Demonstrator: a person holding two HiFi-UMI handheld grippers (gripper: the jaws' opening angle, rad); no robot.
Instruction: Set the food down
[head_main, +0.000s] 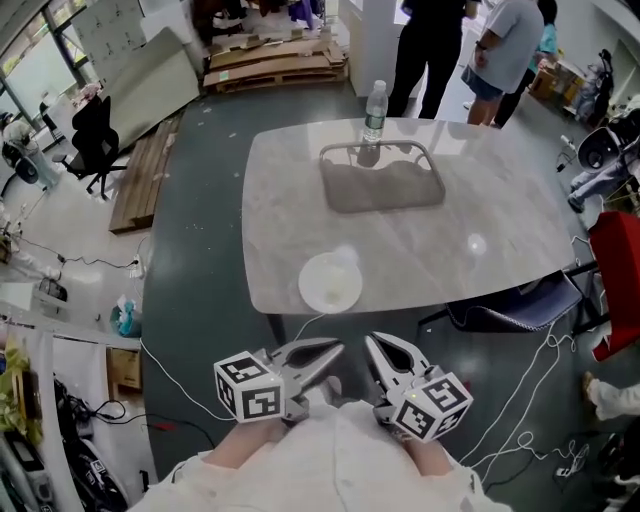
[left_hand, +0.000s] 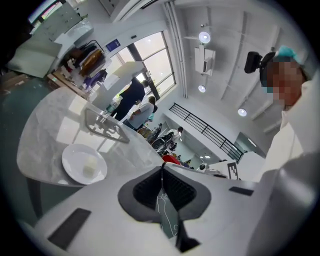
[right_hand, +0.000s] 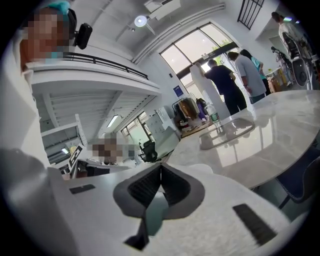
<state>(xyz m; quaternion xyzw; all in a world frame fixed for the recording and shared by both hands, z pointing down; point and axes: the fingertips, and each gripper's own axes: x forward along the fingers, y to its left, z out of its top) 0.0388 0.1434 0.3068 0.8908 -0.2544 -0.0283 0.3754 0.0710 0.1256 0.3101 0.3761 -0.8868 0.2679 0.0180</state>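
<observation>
While both were pulled in against the person's torso, short of the near desk (head_main: 500, 230) edge, the left hand-held gripper (head_main: 335, 348) and the right hand-held gripper (head_main: 371, 341) had their jaws together with nothing between them, tips angled toward each other.

- Food (left_hand: 90, 170): a small pale block lying on the white plate (head_main: 312, 296). The plate sat on the desk just ahead of the left hand-held gripper's tips and ahead-left of the right one's, close to the near edge. Neither hand-held gripper touched it.
- Grey tray (head_main: 340, 200) with a wire frame: well ahead of both hand-held grippers, past the plate. A clear bottle (head_main: 374, 108) stood upright at its far end; couldn't tell whether it was inside the frame or just behind it.
- Desk: pale marble top with rounded corners, glare spots on it.
- Room: dark grey floor (head_main: 200, 230). Wooden pallets (head_main: 275, 62) lay far ahead-left and a black office chair (head_main: 92, 140) far left.
- People (head_main: 430, 40) stood beyond the far desk edge.
- A blue chair (head_main: 520, 305) was tucked under the desk to the right of the right hand-held gripper, with loose cables (head_main: 540, 400) on the floor near it.
- Only the desk edge lay between the hand-held grippers and the plate.
</observation>
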